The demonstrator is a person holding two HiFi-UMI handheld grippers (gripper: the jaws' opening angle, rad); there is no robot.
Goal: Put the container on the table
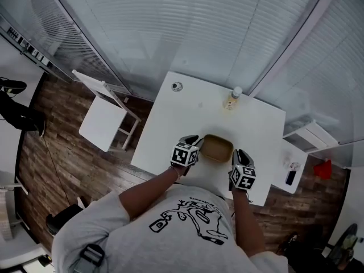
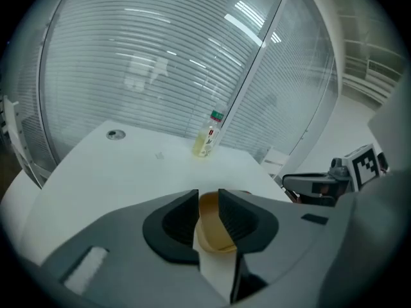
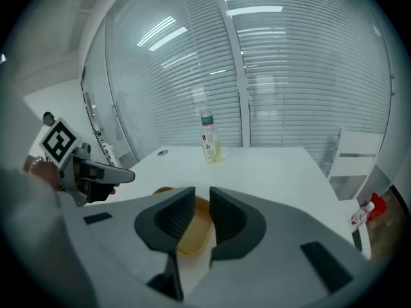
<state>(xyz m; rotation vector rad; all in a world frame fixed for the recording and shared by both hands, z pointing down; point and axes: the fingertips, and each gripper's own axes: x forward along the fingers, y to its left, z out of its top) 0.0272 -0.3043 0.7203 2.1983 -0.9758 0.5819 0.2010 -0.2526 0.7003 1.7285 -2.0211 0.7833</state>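
A shallow tan container (image 1: 218,148) rests on the white table (image 1: 170,129) near its front edge. My left gripper (image 1: 196,142) hovers at its left end and my right gripper (image 1: 239,155) at its right end. In the left gripper view the jaws (image 2: 207,201) stand apart, and the container (image 2: 212,230) shows through the gap below them, not pinched. In the right gripper view the jaws (image 3: 202,204) are likewise parted above the container (image 3: 192,236), with nothing pressed between the pads. Each gripper shows in the other's view, the right gripper (image 2: 302,185) and the left gripper (image 3: 106,175).
A small bottle of yellowish liquid (image 1: 232,98) stands at the table's far edge and a small round object (image 1: 177,86) lies at the far left corner. A white chair (image 1: 105,115) stands left of the table. A low white side table (image 1: 293,164) stands at the right.
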